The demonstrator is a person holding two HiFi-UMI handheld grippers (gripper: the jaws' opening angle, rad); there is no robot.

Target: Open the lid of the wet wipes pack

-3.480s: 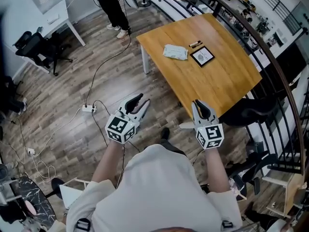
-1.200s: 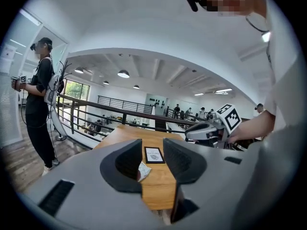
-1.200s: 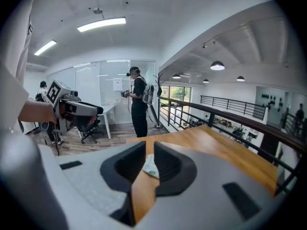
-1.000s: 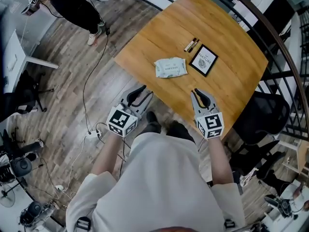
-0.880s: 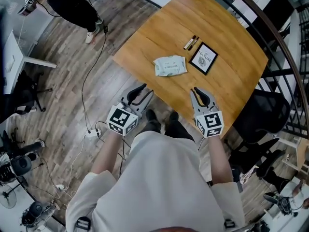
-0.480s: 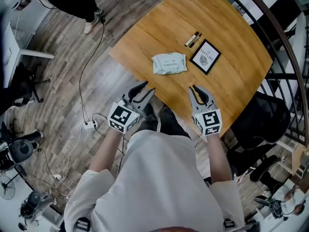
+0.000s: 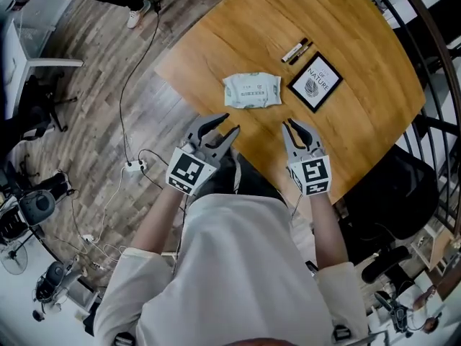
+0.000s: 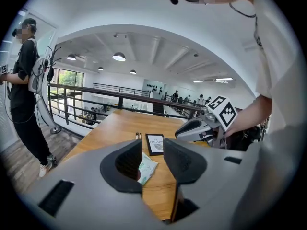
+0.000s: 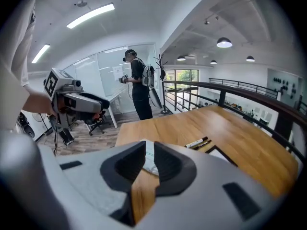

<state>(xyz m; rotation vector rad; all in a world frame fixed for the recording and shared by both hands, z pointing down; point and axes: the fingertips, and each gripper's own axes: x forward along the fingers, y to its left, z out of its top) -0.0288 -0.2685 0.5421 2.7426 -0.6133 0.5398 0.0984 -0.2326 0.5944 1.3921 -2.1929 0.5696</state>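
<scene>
Head view: the person has walked right up to the bench (image 7: 360, 114), so the wipes pack (image 7: 251, 91) now lies near its front edge, just ahead of the left claw (image 7: 225, 125) and right claw (image 7: 296, 127). Both are slightly open and empty, so nothing's opened yet.

White short-sleeved shirt (image 7: 238, 265); grey, marker-cubed left gripper (image 7: 229, 124), right gripper (image 7: 295, 125).

This is an open-plan office or lab on an upper gallery: a black metal railing (image 8: 120, 92) edges the grey-brown wood-plank floor (image 7: 86, 135), with a white desk (image 7: 14, 45), a black swivel chair (image 7: 43, 96) and round ceiling lamps (image 8: 119, 57). A black cable (image 7: 122, 114) runs to a white power strip (image 7: 134, 166), and a glass-walled room (image 9: 103, 73) stands beyond.
</scene>
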